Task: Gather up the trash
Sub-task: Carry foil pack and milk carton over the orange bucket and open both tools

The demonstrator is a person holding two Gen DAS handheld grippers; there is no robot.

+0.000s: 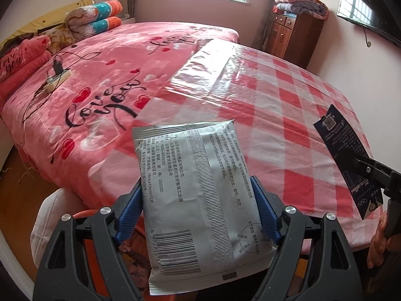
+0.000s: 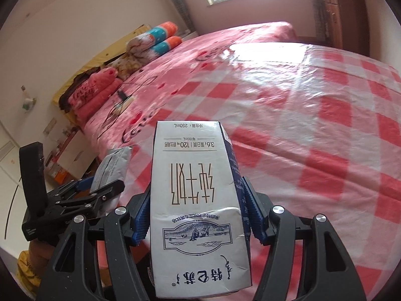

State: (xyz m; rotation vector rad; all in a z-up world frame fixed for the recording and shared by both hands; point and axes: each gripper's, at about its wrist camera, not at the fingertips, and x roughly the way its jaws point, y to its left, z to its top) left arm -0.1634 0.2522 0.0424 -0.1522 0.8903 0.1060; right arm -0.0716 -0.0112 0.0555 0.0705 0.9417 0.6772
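My left gripper (image 1: 198,209) is shut on a grey wet-wipe packet (image 1: 198,195) with a barcode, held above the near edge of the bed. My right gripper (image 2: 196,210) is shut on a white and blue 250 mL milk carton (image 2: 198,213), held upside down above the bed. The carton also shows in the left wrist view (image 1: 345,155) at the right, gripped by the right gripper (image 1: 361,163). The packet (image 2: 112,168) and left gripper (image 2: 100,188) show at the left of the right wrist view.
A bed with a pink "Love you" blanket (image 1: 100,75) carries a red-and-white checked plastic sheet (image 1: 288,95). A power strip with charger (image 1: 59,72) lies on the blanket. Pillows and rolled quilts (image 1: 92,17) sit at the headboard. A wooden cabinet (image 1: 293,35) stands beyond.
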